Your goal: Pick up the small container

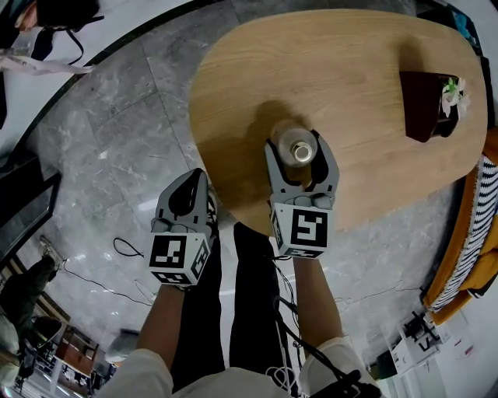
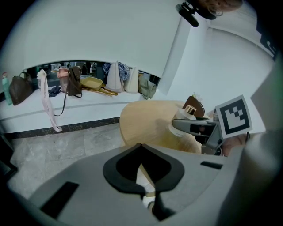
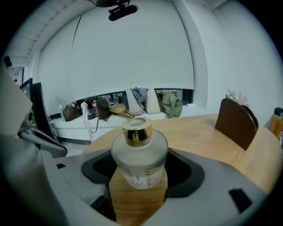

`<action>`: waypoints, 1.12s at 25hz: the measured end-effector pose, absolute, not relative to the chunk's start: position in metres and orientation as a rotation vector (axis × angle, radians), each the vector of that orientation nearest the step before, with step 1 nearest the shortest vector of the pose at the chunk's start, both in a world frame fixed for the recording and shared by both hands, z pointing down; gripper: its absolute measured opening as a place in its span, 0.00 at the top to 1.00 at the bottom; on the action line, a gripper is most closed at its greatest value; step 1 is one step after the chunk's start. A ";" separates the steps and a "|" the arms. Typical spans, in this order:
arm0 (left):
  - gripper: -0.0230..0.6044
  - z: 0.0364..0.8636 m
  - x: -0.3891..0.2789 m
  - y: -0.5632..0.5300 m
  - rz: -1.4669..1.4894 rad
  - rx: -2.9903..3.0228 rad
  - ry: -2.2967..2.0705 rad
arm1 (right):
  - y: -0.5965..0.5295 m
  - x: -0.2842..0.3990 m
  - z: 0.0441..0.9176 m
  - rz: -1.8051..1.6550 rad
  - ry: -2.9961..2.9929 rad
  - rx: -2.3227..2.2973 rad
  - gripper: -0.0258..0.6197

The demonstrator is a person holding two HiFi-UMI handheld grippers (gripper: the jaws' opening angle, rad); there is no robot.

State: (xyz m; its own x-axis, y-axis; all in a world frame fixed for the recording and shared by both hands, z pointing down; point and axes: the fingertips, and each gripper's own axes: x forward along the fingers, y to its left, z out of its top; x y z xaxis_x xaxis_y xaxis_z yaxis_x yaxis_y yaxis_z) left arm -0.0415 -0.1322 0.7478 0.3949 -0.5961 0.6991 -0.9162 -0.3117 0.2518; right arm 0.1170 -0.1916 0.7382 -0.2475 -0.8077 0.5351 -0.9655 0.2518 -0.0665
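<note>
Our right gripper (image 1: 296, 144) holds its jaws apart around the frosted, gold-capped small container (image 3: 138, 154) standing near the wooden tabletop's (image 1: 334, 62) near edge, while our left gripper (image 1: 194, 179) hangs closed, empty, over marble floor (image 1: 117, 140).

In the head view the bottle (image 1: 298, 151) shows only its cap and shoulders; the right claw (image 1: 296, 144) hides its sides and foot. The print on its label (image 3: 140, 180) is too blurred to read. At 2 o'clock the dark holder (image 1: 422, 105) hides the stem of the flower (image 1: 454, 92). The striped seat (image 1: 476, 233) at 4 o'clock runs off the right edge, and a person (image 1: 54, 12) at 11 o'clock is cut by the top edge. The things on the far ledge (image 3: 132, 117) are too small to tell.
</note>
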 end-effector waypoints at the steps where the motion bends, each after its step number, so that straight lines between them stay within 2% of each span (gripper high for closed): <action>1: 0.95 0.746 -0.042 -0.133 0.652 2.027 -1.290 | -0.191 0.119 0.735 0.555 -2.138 1.628 0.45; 12: 0.95 0.682 -0.037 -0.137 0.606 2.084 -1.304 | -0.169 0.134 0.669 0.615 -2.080 1.716 0.45; 28: 0.95 0.450 -0.013 -0.127 0.453 2.367 -1.167 | -0.115 0.129 0.429 0.672 -2.077 1.872 0.45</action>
State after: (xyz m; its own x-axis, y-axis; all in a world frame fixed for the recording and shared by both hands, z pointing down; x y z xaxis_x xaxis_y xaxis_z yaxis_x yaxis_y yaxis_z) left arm -0.0135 -0.1266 0.4505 0.5857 -0.6541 0.4786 -0.8057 -0.5343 0.2558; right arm 0.1287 -0.1147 0.4293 -0.1322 -0.8623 0.4889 -0.9852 0.0602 -0.1603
